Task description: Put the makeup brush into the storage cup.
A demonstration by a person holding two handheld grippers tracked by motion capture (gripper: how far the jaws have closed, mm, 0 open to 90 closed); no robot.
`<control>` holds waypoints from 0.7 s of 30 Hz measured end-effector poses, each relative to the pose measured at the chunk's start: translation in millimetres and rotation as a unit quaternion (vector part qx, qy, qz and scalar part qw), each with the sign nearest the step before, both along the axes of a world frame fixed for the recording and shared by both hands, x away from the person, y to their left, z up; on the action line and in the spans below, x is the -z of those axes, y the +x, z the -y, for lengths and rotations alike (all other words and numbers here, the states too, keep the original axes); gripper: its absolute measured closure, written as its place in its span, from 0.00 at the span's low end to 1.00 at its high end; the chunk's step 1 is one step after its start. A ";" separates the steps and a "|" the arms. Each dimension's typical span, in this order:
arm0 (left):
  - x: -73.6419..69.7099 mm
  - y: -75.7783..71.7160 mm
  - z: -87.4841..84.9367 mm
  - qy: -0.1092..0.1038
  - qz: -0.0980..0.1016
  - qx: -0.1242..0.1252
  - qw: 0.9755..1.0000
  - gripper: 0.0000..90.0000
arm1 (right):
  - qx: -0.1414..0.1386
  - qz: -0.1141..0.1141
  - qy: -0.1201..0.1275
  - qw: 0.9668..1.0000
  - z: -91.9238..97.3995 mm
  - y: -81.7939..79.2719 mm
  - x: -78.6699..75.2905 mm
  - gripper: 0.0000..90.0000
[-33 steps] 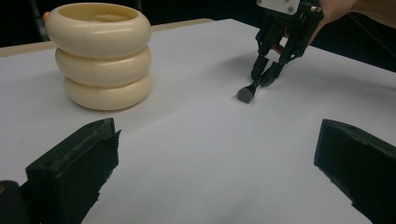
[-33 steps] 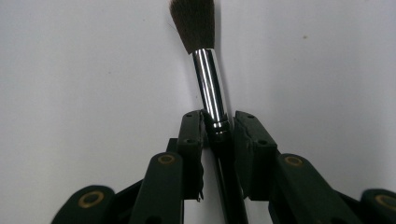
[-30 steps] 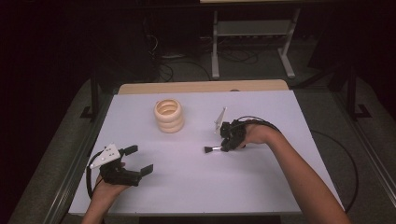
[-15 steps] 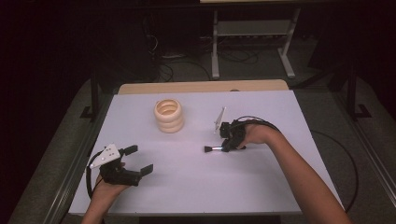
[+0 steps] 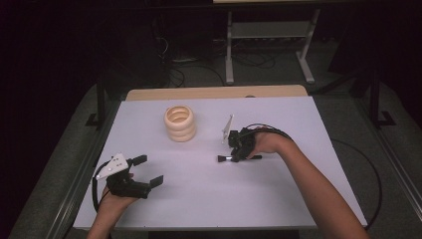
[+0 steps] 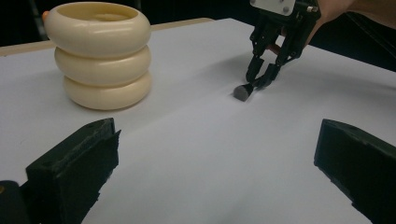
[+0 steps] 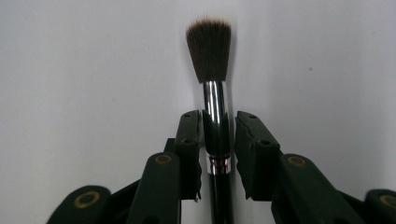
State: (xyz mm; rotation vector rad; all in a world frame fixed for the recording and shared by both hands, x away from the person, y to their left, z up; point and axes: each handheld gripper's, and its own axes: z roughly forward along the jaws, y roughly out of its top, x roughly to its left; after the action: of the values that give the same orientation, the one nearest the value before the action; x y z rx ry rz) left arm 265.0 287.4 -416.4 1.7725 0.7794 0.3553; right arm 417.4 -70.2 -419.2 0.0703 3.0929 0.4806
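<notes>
Right tongs (image 5: 240, 152) low astride brush (image 5: 238, 158)

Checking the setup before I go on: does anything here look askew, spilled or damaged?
Nothing stands out. The cream ring stack stands upright and even on the white table. The brush lies flat between the right gripper jaws, bristles tidy. The left gripper is open, apart from both. No spills or damage visible.

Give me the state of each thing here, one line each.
Black-handled brush with dark bristles: lying flat on the white table.
Cream three-ring stack: upright, untouched.
Right gripper: jaws have just been opening, brush between them.
Left gripper: open, empty.
</notes>
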 end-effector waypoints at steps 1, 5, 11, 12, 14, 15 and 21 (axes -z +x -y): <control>0.0 0.0 -0.1 0.000 0.000 0.000 1.000 0.00 | -0.002 0.001 -0.003 1.000 -2.2 -0.1 0.3 0.78; -0.4 -0.4 -0.4 0.000 0.000 0.001 1.000 0.00 | -0.006 0.002 -0.012 1.000 -7.1 0.1 0.7 0.78; 0.1 -0.3 0.1 -0.001 -0.002 0.001 1.000 0.00 | -0.017 0.006 -0.023 1.000 -13.8 0.1 0.0 0.79; 0.1 -0.2 0.1 0.000 -0.001 0.001 1.000 0.00 | -0.018 0.006 -0.030 0.999 -16.7 -0.5 -0.5 0.79; 0.1 -0.5 0.6 -0.003 -0.002 0.001 1.000 0.00 | -0.020 0.006 -0.033 0.999 -18.0 -0.4 -0.2 0.80; 0.1 -0.4 0.6 -0.003 -0.001 0.001 1.000 0.00 | -0.022 0.007 -0.038 0.999 -19.2 -0.5 -0.4 0.80; 0.1 -0.1 0.7 0.003 -0.001 0.004 1.000 0.00 | -0.026 0.008 -0.051 0.998 -23.3 -1.8 -0.6 0.84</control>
State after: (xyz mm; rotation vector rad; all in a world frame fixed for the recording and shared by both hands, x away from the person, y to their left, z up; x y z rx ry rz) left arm 264.9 286.8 -416.5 1.7817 0.7727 0.3515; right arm 415.5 -46.9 -418.6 -0.0136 3.1040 0.3226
